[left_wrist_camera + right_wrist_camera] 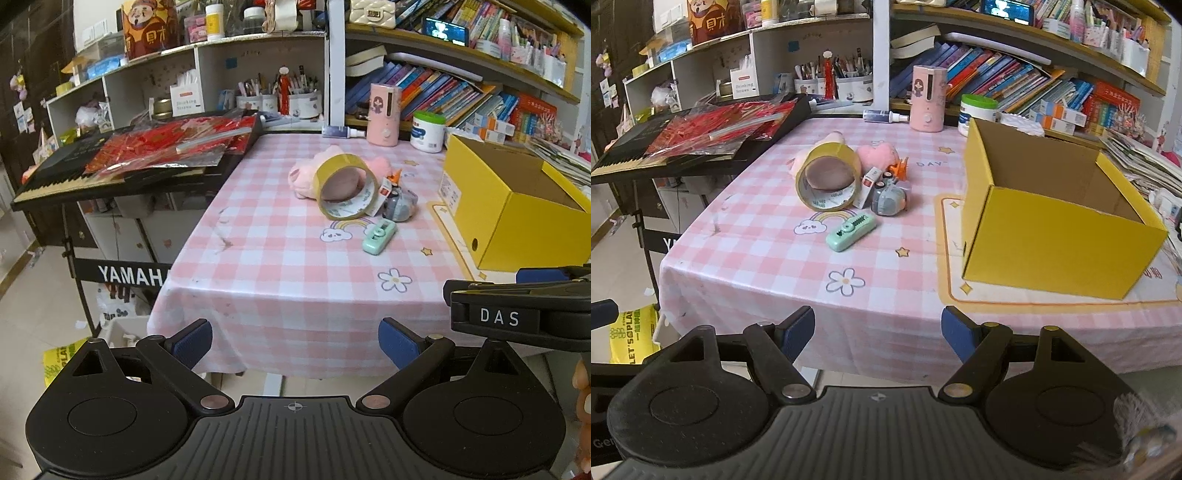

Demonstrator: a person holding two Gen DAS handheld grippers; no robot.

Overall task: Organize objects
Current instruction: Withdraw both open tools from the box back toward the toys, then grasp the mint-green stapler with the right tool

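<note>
Pink checked tablecloth point(768, 258), keyboard point(665, 155) at left, bookshelves point(1015, 74) behind

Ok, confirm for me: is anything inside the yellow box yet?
No, the right wrist view shows only bare brown cardboard inside the open yellow box.

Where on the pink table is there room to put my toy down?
The near pink checked tablecloth is bare, from the front edge up to the mint-green stapler. It is crowded behind, around the yellow tape roll, and the open yellow cardboard box fills the right.
</note>
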